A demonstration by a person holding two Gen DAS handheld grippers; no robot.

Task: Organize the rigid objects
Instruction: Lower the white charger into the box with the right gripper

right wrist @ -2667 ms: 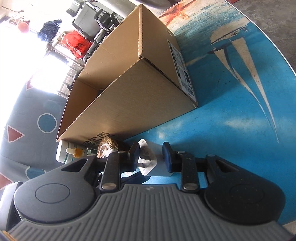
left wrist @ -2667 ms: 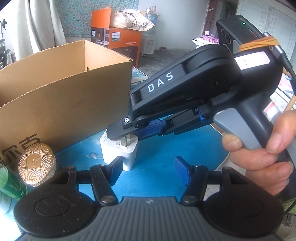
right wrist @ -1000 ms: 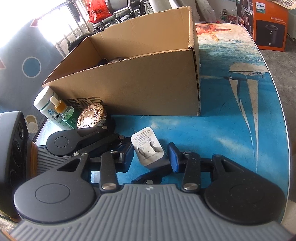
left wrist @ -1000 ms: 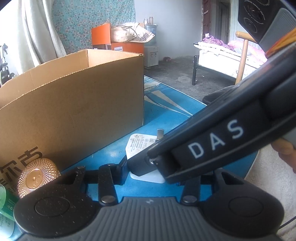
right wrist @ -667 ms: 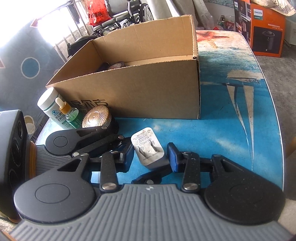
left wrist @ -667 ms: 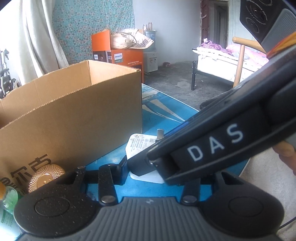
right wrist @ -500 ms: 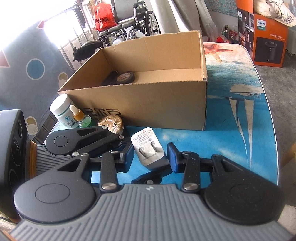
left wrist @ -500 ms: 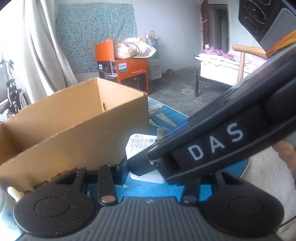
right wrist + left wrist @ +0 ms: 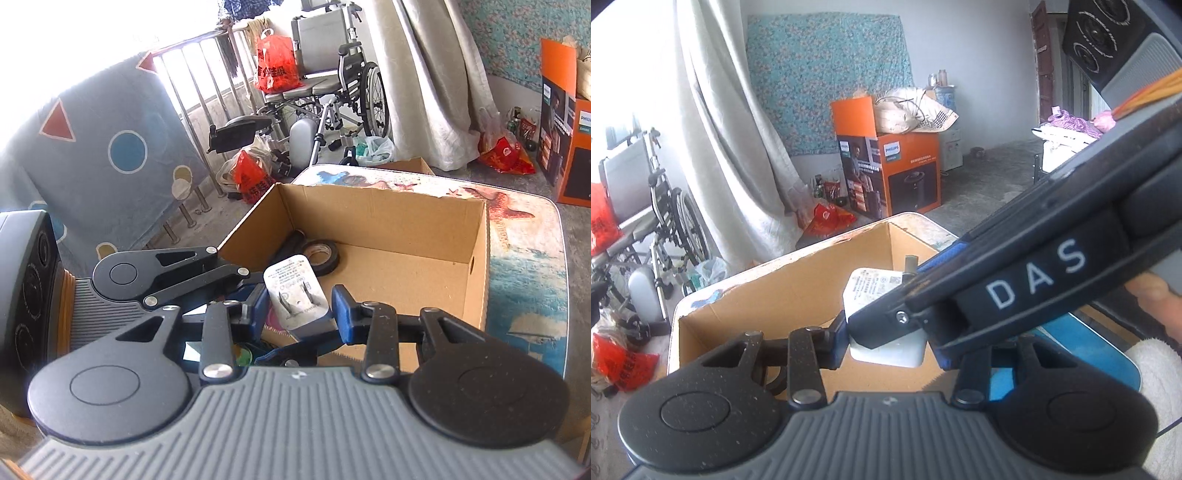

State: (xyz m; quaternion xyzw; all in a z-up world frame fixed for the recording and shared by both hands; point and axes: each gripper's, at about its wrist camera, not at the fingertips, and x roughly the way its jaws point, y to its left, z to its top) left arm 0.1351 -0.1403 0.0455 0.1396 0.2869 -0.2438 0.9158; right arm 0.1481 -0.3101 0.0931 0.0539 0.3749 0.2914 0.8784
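Note:
A white plug adapter (image 9: 295,295) with two metal prongs is held in the air over the near edge of the open cardboard box (image 9: 476,280). Both grippers are shut on it: my right gripper (image 9: 298,308) clamps its sides, and my left gripper (image 9: 888,345) grips the same adapter (image 9: 882,325) from the other direction, partly hidden behind the right gripper's black body. The box (image 9: 798,295) also shows in the left wrist view below the adapter. A roll of black tape (image 9: 319,254) lies inside the box at its far left corner.
The box stands on a table with a blue sea-print cover (image 9: 524,266). On the floor beyond are a wheelchair (image 9: 332,85), red bags (image 9: 251,177) and an orange Philips carton (image 9: 897,173). A white curtain (image 9: 731,147) hangs behind.
Both grippers have lifted the adapter off the table, from beside the box up to above its open top. The bottles and gold disc by the box have dropped out of view.

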